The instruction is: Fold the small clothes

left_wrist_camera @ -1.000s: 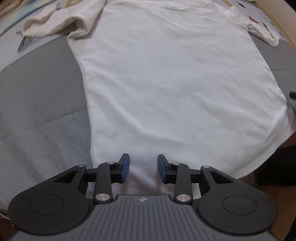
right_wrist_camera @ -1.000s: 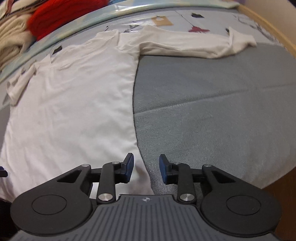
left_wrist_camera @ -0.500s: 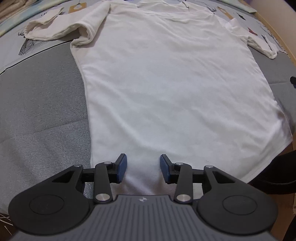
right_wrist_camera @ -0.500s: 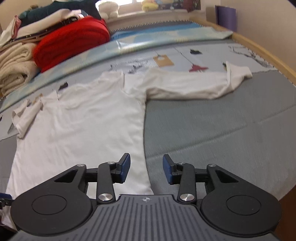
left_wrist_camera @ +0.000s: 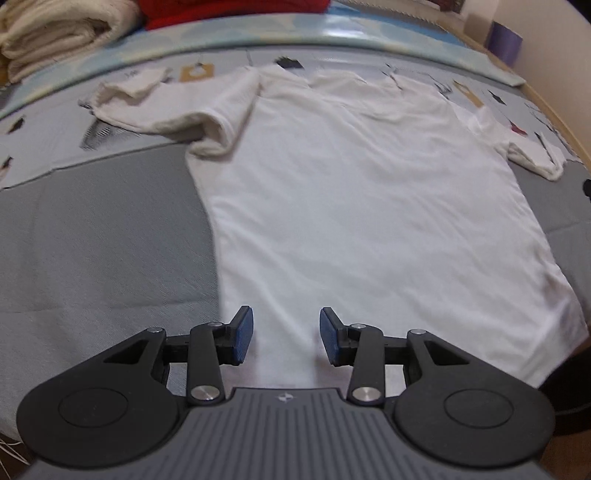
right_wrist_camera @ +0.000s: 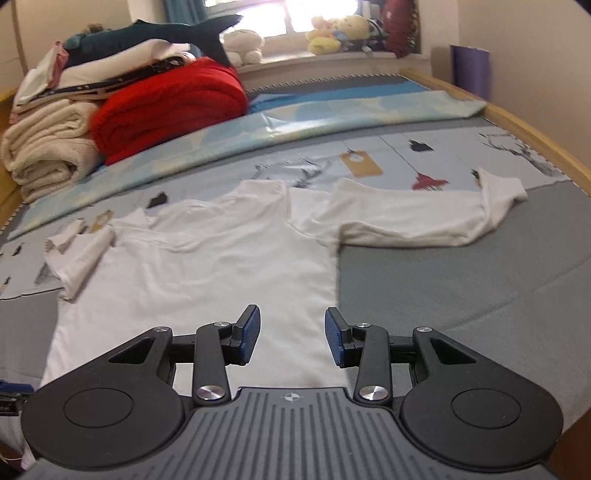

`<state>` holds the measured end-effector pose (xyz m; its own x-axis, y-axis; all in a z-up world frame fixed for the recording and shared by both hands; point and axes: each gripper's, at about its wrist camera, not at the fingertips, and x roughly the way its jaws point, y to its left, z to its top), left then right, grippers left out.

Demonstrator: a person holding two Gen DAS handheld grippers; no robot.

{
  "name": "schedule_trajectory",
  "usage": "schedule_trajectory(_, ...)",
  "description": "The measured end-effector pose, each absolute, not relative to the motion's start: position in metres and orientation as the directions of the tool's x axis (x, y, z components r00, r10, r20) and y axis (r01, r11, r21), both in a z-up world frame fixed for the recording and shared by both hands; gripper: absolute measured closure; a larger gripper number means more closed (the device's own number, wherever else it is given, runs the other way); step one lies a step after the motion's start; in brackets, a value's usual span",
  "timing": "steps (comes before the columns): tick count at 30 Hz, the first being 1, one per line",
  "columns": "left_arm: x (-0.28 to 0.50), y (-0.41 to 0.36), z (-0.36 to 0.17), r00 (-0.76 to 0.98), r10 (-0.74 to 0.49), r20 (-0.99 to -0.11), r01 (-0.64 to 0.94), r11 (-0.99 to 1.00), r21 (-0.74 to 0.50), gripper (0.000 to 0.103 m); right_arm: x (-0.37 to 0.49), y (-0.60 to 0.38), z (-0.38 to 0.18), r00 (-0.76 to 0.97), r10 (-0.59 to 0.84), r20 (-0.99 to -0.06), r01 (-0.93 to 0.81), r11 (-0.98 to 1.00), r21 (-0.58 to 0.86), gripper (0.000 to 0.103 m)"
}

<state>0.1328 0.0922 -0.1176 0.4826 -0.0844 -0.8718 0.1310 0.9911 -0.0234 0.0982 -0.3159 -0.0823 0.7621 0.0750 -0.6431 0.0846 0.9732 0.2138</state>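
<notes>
A white long-sleeved shirt (left_wrist_camera: pixel 362 206) lies spread flat on the grey bed cover, collar at the far end. It also shows in the right wrist view (right_wrist_camera: pixel 207 273), with one sleeve (right_wrist_camera: pixel 417 221) stretched out to the right. My left gripper (left_wrist_camera: pixel 286 335) is open and empty above the shirt's near hem. My right gripper (right_wrist_camera: pixel 292 336) is open and empty above the hem near the shirt's right edge. Neither gripper touches the cloth.
A red blanket (right_wrist_camera: pixel 166 107) and a stack of cream towels (right_wrist_camera: pixel 48 147) stand at the far left of the bed. Plush toys (right_wrist_camera: pixel 332 33) sit on the window sill. A wooden bed rail (right_wrist_camera: pixel 535 136) runs along the right. Grey bed cover (right_wrist_camera: pixel 461 295) lies right of the shirt.
Both grippers have lifted and tilted up away from the shirt's hem, so more of the shirt and the far end of the bed show. Both stay open.
</notes>
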Motion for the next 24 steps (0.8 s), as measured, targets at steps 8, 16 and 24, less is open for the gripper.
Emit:
schedule_trajectory(8,0.138,0.109,-0.110,0.524,-0.072,-0.849,0.042,0.997,-0.059,0.058,0.100,-0.305,-0.079,0.778,0.116,-0.618,0.063,0.964,0.260,0.063)
schedule_trajectory(16,0.136,0.100,-0.106,0.522,-0.107,-0.846,0.047,0.994,-0.097,0.010,0.099,-0.292,-0.081,0.775,0.090,-0.625,0.028,0.984,0.177,0.063)
schedule_trajectory(24,0.132,0.088,-0.089,0.628,-0.084,-0.774,0.059,0.996,-0.061,0.010,0.103,-0.288,-0.078,0.789,0.036,-0.614,0.079,0.984,0.158,0.054)
